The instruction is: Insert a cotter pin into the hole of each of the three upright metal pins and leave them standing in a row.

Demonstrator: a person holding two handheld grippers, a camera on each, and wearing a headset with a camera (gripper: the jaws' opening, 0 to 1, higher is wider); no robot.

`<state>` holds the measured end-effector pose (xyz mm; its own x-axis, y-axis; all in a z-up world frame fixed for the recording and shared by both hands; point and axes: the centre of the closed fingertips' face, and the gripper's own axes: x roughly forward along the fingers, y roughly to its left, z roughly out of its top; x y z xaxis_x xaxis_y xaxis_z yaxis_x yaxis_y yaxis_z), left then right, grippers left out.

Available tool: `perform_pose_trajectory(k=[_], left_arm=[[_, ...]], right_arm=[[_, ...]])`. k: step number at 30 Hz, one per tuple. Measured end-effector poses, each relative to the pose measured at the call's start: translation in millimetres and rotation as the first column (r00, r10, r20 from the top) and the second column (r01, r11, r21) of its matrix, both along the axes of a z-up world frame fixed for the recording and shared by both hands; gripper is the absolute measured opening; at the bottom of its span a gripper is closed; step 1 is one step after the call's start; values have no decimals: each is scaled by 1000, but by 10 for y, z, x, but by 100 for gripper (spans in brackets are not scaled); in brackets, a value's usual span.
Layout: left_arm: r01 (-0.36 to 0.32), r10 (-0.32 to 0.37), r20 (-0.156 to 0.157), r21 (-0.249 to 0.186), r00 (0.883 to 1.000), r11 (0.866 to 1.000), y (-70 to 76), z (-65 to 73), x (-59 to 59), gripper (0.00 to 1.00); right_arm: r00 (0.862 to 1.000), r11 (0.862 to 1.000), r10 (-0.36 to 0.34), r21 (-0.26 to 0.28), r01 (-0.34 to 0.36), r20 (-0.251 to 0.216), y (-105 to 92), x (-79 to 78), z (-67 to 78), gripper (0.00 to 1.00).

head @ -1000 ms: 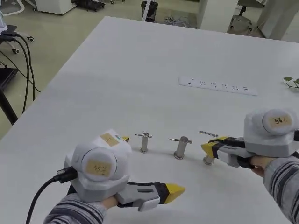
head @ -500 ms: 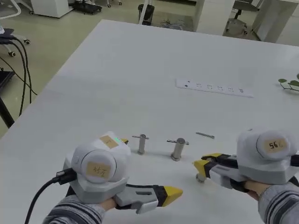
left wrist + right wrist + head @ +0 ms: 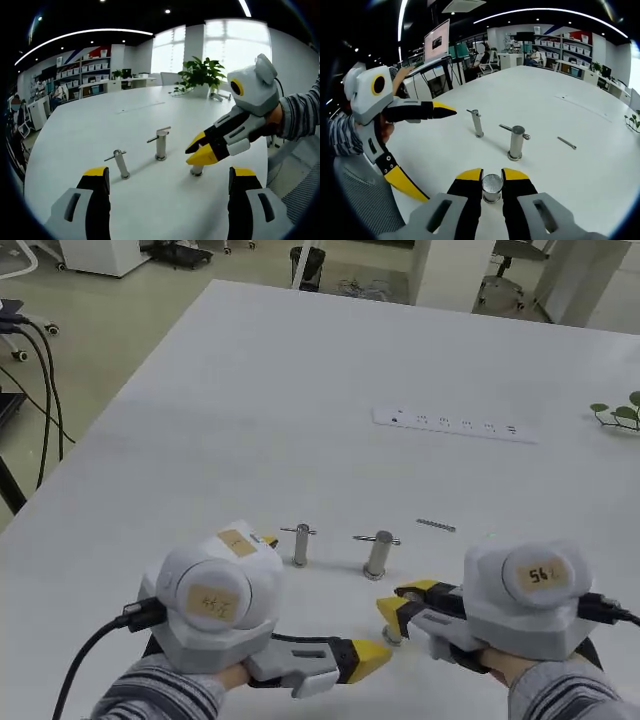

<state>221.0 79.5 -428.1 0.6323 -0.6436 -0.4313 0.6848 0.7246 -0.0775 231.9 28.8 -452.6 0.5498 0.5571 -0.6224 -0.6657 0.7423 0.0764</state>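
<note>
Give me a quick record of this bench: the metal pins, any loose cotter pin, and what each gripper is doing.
fitted pins: left pin and middle pin, upright on the table, each with a cotter pin through it
third pin: upright, no cotter pin seen in it
loose cotter pin: lying flat on the table beyond the pins
right gripper: jaws closed on the third pin
left gripper: jaws wide apart, holding nothing

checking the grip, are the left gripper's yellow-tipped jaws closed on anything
No, the left gripper has its jaws wide apart with nothing held between them.
</note>
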Motion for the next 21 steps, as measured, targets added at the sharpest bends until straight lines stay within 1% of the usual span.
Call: perform_pose_trajectory(k=[2,7,12,16,21], left_arm=[[7,-7,0,1,1000,1000,-14,-2,-6,99],[12,-12,1,0,1000,1000,-22,-2,-9,99],[12,-12,-1,-1,1000,1000,-25,-3,-10,99],[25,-25,-1,17,1000,1000,-40,-29,-24,99],[47,-47,4,44,999,998,-66,-53,-52,99]], right_arm=[[1000,1000,-1,-4,1,9,23,-10,-13,9],[1000,1000,-9,5,9,0,63,-59,-67,9],[1000,1000,-18,12,18,17,88,-63,-52,9],[999,999,-40,21,39,36,96,-58,-50,9],[998,999,-45,28,44,41,126,-75,-64,10]])
